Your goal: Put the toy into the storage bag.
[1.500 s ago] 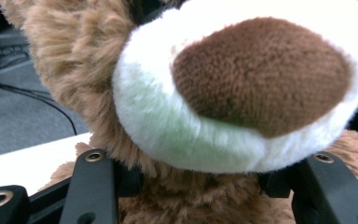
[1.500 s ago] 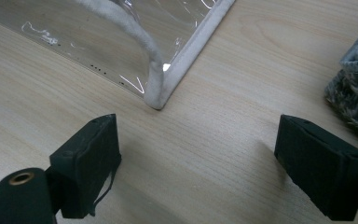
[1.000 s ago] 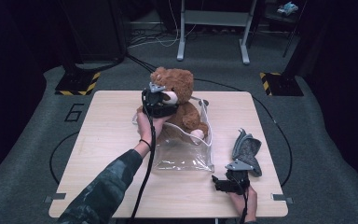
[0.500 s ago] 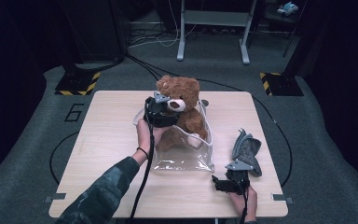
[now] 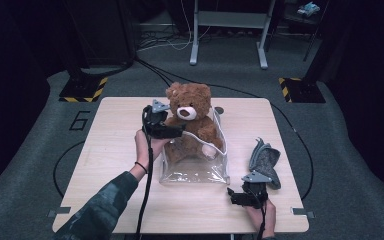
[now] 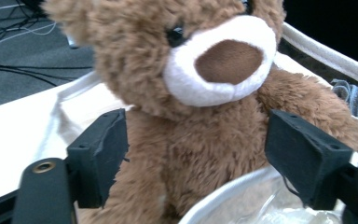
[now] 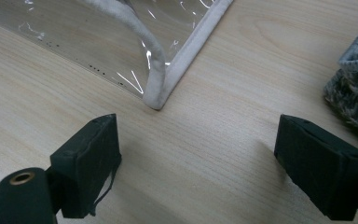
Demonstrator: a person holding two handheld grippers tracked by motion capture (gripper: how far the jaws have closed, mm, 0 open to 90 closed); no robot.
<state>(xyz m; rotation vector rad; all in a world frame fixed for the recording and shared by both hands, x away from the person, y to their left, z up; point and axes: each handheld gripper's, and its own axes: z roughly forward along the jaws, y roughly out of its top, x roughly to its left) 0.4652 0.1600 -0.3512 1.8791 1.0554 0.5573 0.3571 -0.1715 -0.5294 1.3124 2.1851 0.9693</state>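
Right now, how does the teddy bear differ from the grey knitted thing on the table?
The teddy bear is brown and fluffy and sits upright inside the clear bag; the grey knitted thing lies flat on the bare table, outside the bag. The bear is clearly bulkier. The left claw is up against the bear with its jaws apart, while the knit lies beside the right claw. Both look soft.

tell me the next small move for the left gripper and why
Probably draw the left gripper back from the teddy bear. Its jaws have just been opening and stand either side of the bear's chest without pressing, and the bear sits upright in the clear bag. The right gripper rests open on the table, near the bag's corner.
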